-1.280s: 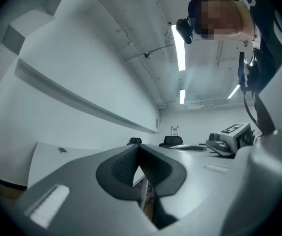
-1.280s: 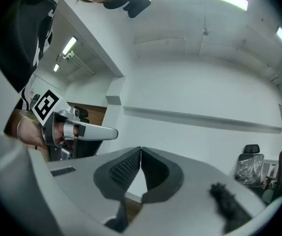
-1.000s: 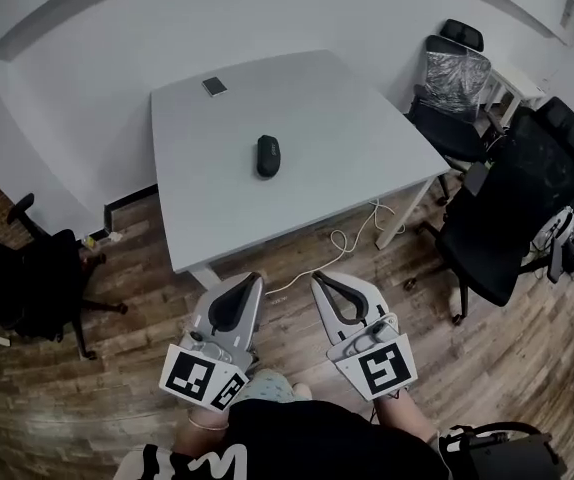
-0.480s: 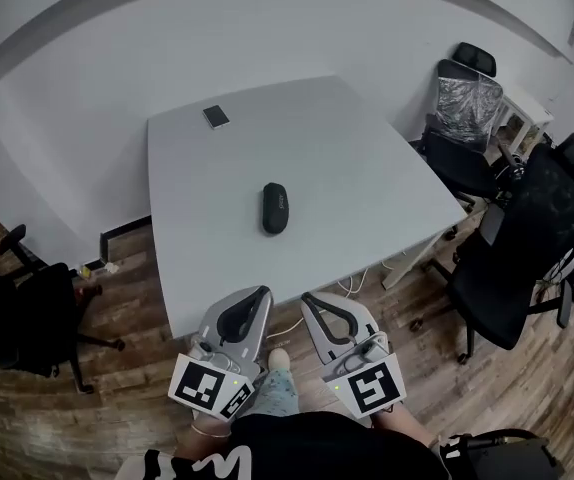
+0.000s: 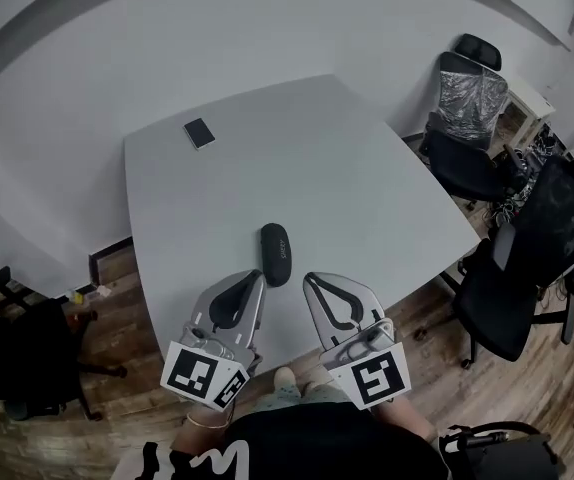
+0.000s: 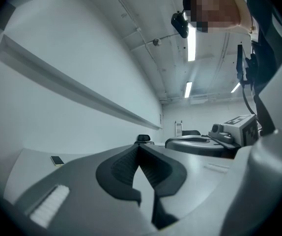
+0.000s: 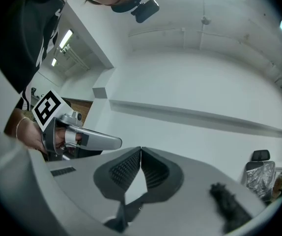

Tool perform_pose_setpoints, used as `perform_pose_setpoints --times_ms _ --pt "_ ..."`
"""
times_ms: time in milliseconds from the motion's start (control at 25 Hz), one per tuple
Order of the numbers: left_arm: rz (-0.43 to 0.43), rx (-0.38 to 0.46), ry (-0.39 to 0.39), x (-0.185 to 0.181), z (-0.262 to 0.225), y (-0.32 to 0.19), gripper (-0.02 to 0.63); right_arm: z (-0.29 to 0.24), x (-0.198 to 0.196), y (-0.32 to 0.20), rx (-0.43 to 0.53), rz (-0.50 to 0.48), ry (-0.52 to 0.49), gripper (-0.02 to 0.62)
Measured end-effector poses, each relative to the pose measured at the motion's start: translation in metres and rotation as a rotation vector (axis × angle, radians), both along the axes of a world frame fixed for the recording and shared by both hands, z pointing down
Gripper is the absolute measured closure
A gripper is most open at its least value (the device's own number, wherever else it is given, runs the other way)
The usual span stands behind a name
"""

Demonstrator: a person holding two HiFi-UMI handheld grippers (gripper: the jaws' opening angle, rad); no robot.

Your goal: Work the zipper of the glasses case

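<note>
– At the near edge of the worktop (image 5: 367,188), head view: what is recorded?
– The glasses case (image 5: 275,253), dark and oval, lies flat near that edge, about midway along it. Its long axis runs toward the far edge. The zipper is too small to judge.
– And the claws?
– The left claw (image 5: 258,277) and the right claw (image 5: 309,279) sit over the near edge, one on each side of the case's near end. The left tip is just beside the case, and contact cannot be judged. The right tip stands a little apart from it.
– Anything else noted?
– A small dark flat item (image 5: 199,133) lies near the far left corner, well apart from the case. Office chairs (image 5: 467,138) stand on the floor off the right edge.
– Left gripper view?
– The left claw (image 6: 138,147) has its jaws fully together, tips meeting, with nothing between them. The flat item (image 6: 57,160) shows low at the left.
– Right gripper view?
– The right claw (image 7: 140,150) is likewise closed tip to tip and holds nothing. The left claw (image 7: 117,141) shows beside it at the left.
</note>
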State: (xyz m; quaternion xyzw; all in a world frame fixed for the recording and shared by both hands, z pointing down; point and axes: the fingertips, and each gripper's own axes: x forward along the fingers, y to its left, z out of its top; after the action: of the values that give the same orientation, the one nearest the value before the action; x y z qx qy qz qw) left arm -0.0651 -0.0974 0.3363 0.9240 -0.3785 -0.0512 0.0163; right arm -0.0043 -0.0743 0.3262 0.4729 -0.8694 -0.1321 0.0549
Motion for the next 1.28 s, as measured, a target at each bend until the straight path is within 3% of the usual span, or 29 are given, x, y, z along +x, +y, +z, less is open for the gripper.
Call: perform_pose_setpoints --times_ms 80,200,360,480,560,680,920,1280 --pt "-0.006 -0.036 -0.012 0.003 0.008 -0.015 0.602 0.003 0.004 -0.013 -0.019 -0.004 -0.001 0.586" --pt "-0.038 -0.124 -0.016 0.004 0.028 -0.042 0.530 0.001 0.008 -0.036 -0.012 -0.025 -0.008 0.587" --pt "-0.021 -0.411 0.006 -0.001 0.085 -0.087 0.329 -0.006 0.006 -0.061 0.002 -0.060 -0.016 0.587" --pt "-0.018 -0.632 0.097 -0.007 0.132 -0.118 0.218 -0.009 0.002 -0.064 0.015 -0.075 -0.003 0.586" --pt "0.013 -0.758 0.137 0.003 0.162 -0.136 0.192 -0.006 0.009 -0.068 0.008 -0.068 -0.004 0.586" --pt "0.029 -0.877 0.103 0.021 0.206 -0.155 0.179 -0.002 0.020 -0.075 -0.002 -0.043 -0.008 0.586" --pt "0.012 -0.957 -0.009 0.045 0.257 -0.172 0.154 0.009 0.044 -0.078 -0.027 0.016 -0.005 0.586" --pt "-0.031 -0.946 -0.232 0.057 0.294 -0.172 0.153 0.015 0.058 -0.078 -0.034 0.042 -0.018 0.587"
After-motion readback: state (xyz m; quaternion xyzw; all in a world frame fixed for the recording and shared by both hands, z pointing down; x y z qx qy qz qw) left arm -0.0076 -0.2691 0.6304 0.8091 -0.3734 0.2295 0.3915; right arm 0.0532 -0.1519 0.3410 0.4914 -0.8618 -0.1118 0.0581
